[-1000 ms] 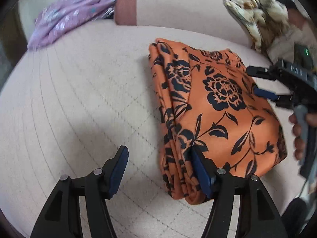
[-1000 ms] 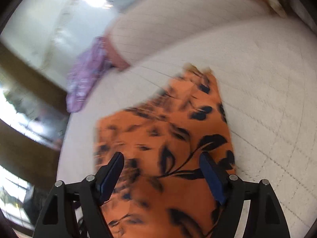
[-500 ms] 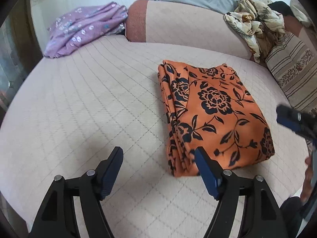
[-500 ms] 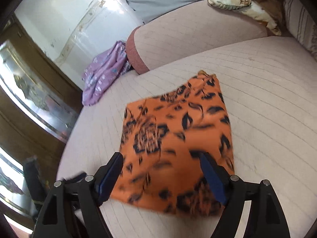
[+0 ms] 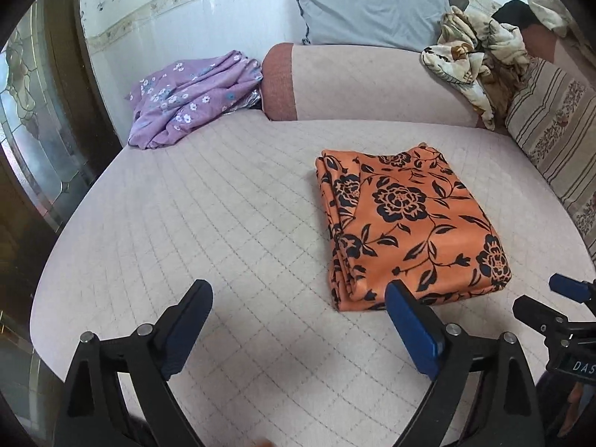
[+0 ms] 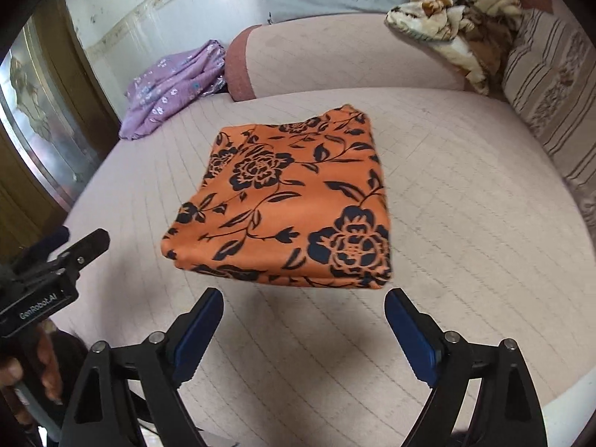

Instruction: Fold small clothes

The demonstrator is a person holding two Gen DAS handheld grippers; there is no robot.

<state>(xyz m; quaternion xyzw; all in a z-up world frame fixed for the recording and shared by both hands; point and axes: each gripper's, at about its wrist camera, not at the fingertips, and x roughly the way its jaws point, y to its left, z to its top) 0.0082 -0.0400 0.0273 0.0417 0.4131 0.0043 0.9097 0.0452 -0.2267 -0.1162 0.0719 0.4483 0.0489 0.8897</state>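
An orange cloth with black flowers (image 5: 406, 223) (image 6: 290, 197) lies folded into a neat rectangle on the pink quilted seat (image 5: 223, 223). My left gripper (image 5: 298, 290) hovers in front of the cloth's near left corner, clear of it. Its jaws are opening with nothing between them. My right gripper (image 6: 304, 296) hangs over the seat just short of the cloth's near edge, also opening and empty. Each gripper shows at the edge of the other's view: the right gripper (image 5: 558, 298) and the left gripper (image 6: 74, 246), which a hand (image 6: 22, 372) holds.
A purple flowered garment (image 5: 193, 97) lies crumpled at the far left corner. A pink bolster (image 5: 372, 82) runs along the back, with a grey pillow (image 5: 372, 3) behind it. At the right are a cream and brown blanket (image 5: 473, 59) and a striped cushion (image 5: 551, 138). A glass door (image 5: 29, 130) stands left.
Both grippers have drawn back and up from the orange cloth, and their jaws stand wider. The left finger that was at the cloth's edge is now clear. The cloth stays folded.
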